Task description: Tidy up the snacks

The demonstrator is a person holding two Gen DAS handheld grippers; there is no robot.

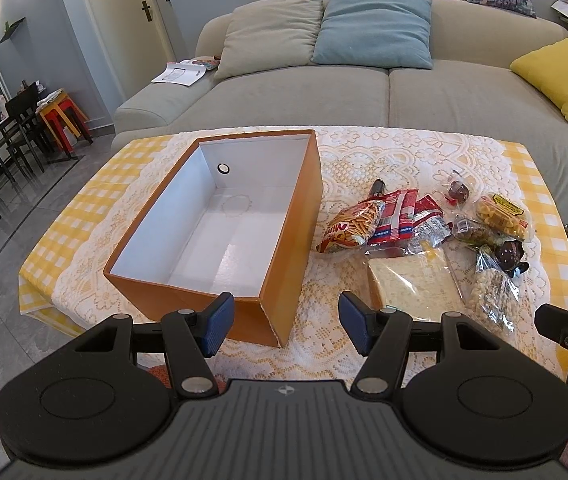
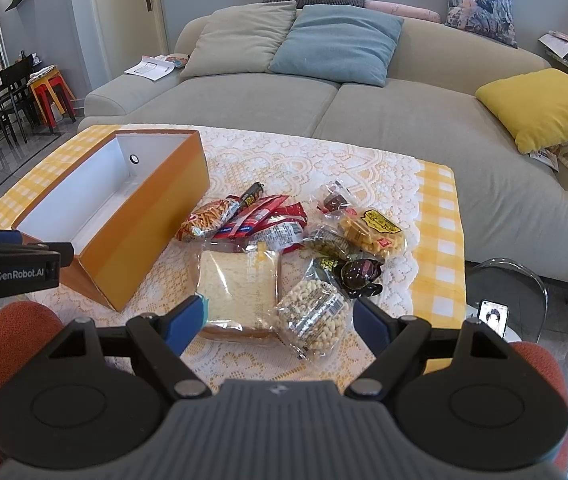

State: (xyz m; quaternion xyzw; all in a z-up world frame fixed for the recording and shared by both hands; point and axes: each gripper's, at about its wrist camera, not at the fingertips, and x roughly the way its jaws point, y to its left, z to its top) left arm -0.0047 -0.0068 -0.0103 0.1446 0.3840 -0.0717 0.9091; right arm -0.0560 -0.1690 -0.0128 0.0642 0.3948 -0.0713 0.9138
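An orange box with a white inside stands open and holds nothing, on the left of the table. To its right lies a heap of snack packets: a bag of orange sticks, red wrappers, a bagged bread slice, a bag of pale nuts, yellow biscuits and dark sweets. My left gripper hovers open at the box's near corner. My right gripper hangs open over the bread and nuts.
A lace cloth over yellow check covers the table. Behind it runs a grey sofa with cushions. A phone rests on a small stand at the right. Dining chairs stand far left.
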